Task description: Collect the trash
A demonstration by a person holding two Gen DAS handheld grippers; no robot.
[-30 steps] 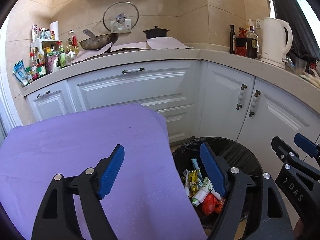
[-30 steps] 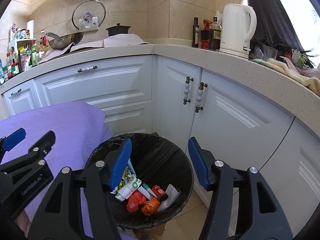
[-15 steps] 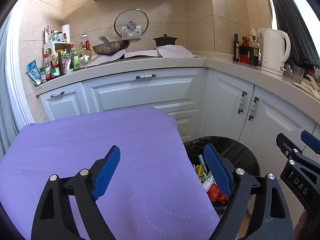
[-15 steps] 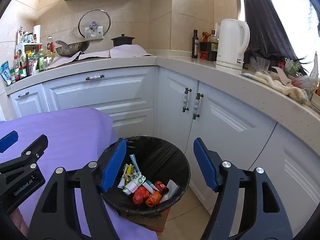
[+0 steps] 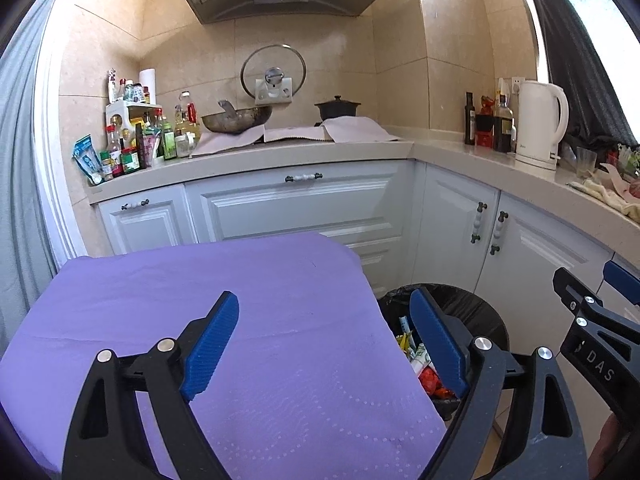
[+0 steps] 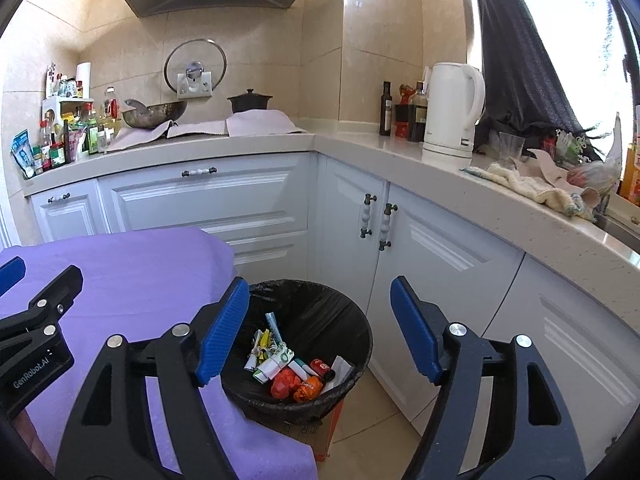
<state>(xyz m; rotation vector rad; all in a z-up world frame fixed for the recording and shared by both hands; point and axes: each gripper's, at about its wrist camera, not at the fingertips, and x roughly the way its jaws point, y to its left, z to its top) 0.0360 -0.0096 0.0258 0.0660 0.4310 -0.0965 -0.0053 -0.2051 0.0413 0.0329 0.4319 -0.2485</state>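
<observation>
A black-lined trash bin stands on the floor beside the purple-covered table. Inside it lies trash: wrappers, a small red can and orange-red crumpled bits. My right gripper hovers above the bin, its jaws opening with nothing between them. My left gripper is open and empty above the table's right edge, with the bin and its trash just behind its right finger. Each gripper shows in the other's view: the right gripper and the left gripper.
White cabinets wrap around the corner behind the bin. The counter carries a white kettle, bottles, a wok and a black pot. A cardboard box sits under the bin. Tan floor tiles lie to its right.
Both grippers have pulled back and risen, so the bin looks smaller and farther off. Their jaws stand wider than a second ago. The trash in the bin has not moved.
</observation>
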